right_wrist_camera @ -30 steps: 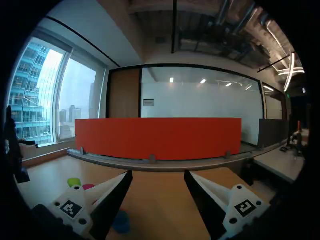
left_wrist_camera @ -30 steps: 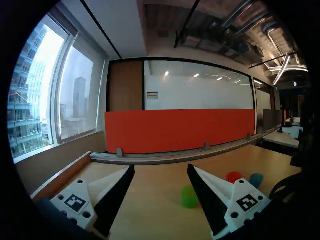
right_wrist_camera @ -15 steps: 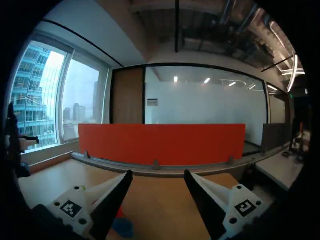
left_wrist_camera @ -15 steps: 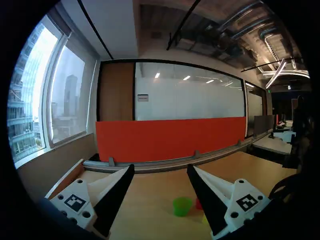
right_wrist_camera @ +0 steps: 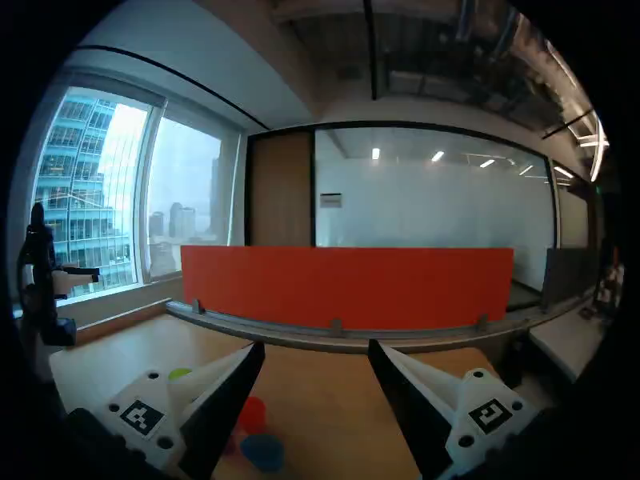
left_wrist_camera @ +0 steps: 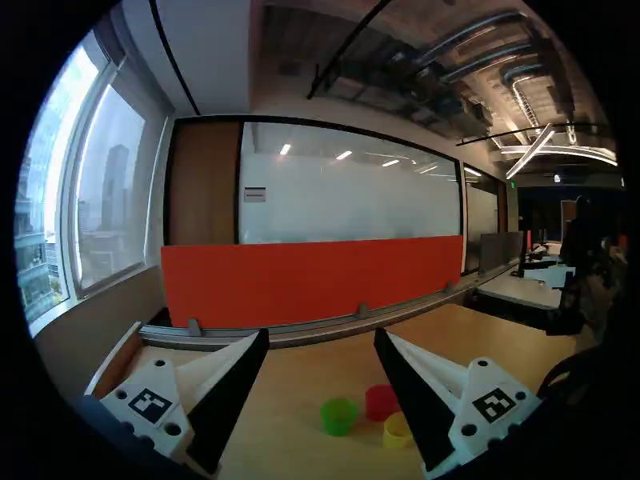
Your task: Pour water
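- Left gripper (left_wrist_camera: 318, 382): jaws wide apart, empty.
- Right gripper (right_wrist_camera: 314, 384): jaws wide apart, empty.
- Green cup (left_wrist_camera: 338, 416), red cup (left_wrist_camera: 382, 402), yellow cup (left_wrist_camera: 395, 430) — clustered on the desk (left_wrist_camera: 288, 436), between the left gripper's fingers.
- Blue cup (right_wrist_camera: 262, 452) — near the right gripper.
- Orange partition (left_wrist_camera: 312, 280): desk's far edge.

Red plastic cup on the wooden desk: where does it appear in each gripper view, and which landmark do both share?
Left gripper view: the red plastic cup is low, right of centre, beside a green cup.
Right gripper view: the cup is low, left of centre, just above a blue cup.
Shared landmark: the long orange desk partition behind.
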Motion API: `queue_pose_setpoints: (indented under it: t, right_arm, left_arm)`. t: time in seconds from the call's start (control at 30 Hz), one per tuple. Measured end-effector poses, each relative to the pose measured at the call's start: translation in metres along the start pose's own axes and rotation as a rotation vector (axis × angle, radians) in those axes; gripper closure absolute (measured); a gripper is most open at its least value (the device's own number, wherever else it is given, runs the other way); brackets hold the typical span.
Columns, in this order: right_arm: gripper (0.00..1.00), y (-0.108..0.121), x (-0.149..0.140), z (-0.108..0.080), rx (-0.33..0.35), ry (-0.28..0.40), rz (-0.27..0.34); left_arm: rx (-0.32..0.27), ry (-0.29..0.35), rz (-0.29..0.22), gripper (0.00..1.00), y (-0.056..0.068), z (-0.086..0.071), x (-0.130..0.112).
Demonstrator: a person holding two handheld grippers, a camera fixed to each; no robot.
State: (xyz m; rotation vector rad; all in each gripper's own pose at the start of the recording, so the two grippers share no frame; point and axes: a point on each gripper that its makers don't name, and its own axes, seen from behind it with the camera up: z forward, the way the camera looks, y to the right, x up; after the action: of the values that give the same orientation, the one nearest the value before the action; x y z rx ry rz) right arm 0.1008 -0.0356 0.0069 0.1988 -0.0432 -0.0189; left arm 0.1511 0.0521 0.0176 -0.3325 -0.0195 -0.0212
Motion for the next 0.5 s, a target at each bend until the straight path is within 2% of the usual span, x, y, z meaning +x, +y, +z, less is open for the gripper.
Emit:
queue_pose_setpoints:
  t: [0.17, 0.37, 0.5]
  right_arm:
    - [0.00, -0.021, -0.001, 0.001, 0.095, -0.005, -0.028]
    - [0.00, -0.047, -0.001, 0.000, 0.220, -0.004, -0.041]
    - [0.00, -0.056, -0.003, 0.000, 0.268, -0.014, -0.042]
  left_arm:
    - [-0.077, -0.022, 0.011, 0.02, 0.012, 0.007, -0.006]
    - [-0.114, -0.032, 0.008, 0.03, 0.013, 0.013, -0.011]
    - [-0.133, -0.035, 0.019, 0.02, 0.015, 0.015, -0.015]
